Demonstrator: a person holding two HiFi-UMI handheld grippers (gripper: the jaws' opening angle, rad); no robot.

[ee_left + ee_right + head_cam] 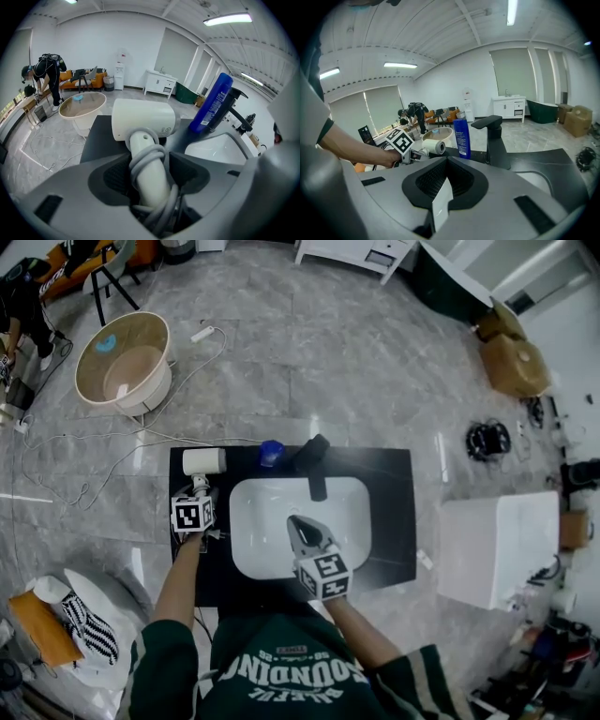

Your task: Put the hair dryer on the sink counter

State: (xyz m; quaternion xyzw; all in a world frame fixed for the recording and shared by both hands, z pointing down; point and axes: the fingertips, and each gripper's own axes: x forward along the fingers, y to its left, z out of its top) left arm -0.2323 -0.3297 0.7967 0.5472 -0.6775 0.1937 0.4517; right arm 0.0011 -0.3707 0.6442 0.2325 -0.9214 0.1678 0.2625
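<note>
Grey marble floor surrounds a black counter (389, 521) with a white inset basin (258, 540). At its back left corner lies the white hair dryer (203, 461) with its cord coiled round the handle, beside a blue bottle (271, 453) and the black tap (314, 465). The left gripper (201, 487) has its jaws spread wide on either side of the handle, clear of it. The right gripper (298, 526) hangs over the basin, jaws together and empty.

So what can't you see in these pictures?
- Dryer cord's end: left gripper view, hidden low inside the left gripper.
- Bottle label's print: too small to read in any view.
- Basin middle: head view, covered by the right gripper.
</note>
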